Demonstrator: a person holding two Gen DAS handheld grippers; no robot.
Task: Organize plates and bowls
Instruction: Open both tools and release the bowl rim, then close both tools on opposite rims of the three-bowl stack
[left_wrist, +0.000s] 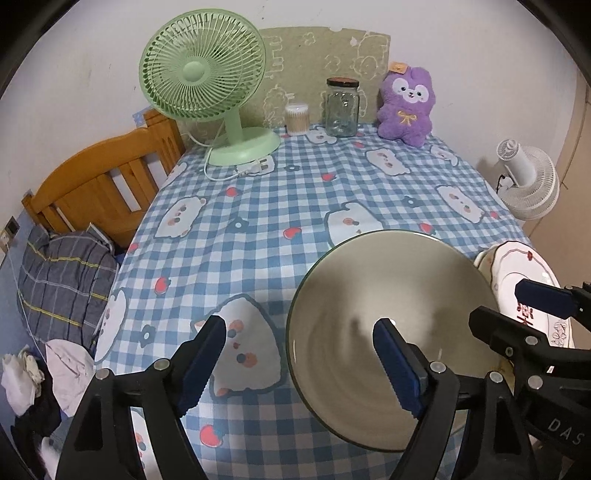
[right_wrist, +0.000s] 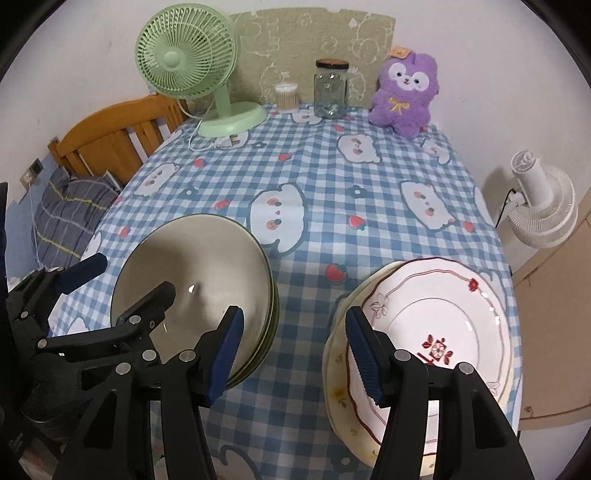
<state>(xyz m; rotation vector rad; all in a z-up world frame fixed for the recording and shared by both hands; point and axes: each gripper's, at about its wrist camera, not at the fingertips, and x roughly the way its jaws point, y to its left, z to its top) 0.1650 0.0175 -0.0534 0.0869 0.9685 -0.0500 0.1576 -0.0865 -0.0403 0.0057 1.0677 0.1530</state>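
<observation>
On the checked tabletop (right_wrist: 314, 184), near its front edge, sit two stacks: grey-green bowls (right_wrist: 207, 273) to the left and white plates (right_wrist: 439, 314) w/ red trim to the right, a strip of cloth between them. Left claw (left_wrist: 299, 354) hangs released, jaws wide apart, one pad over the top bowl's (left_wrist: 388, 295) inside, the other over cloth left of the stack; not gripping anything. Right claw (right_wrist: 293, 350) also released, jaws spread over the gap between stacks, right pad just over the plates' left rim; touching or not, can't tell. Behind the stacks, at the tabletop's far edge: green fan (right_wrist: 184, 55) at left, cotton-swab tub (right_wrist: 286, 96), glass jar (right_wrist: 331, 90) in the middle, purple plush (right_wrist: 406, 96) at right. White fan (right_wrist: 543, 206) off the tabletop's right side.
</observation>
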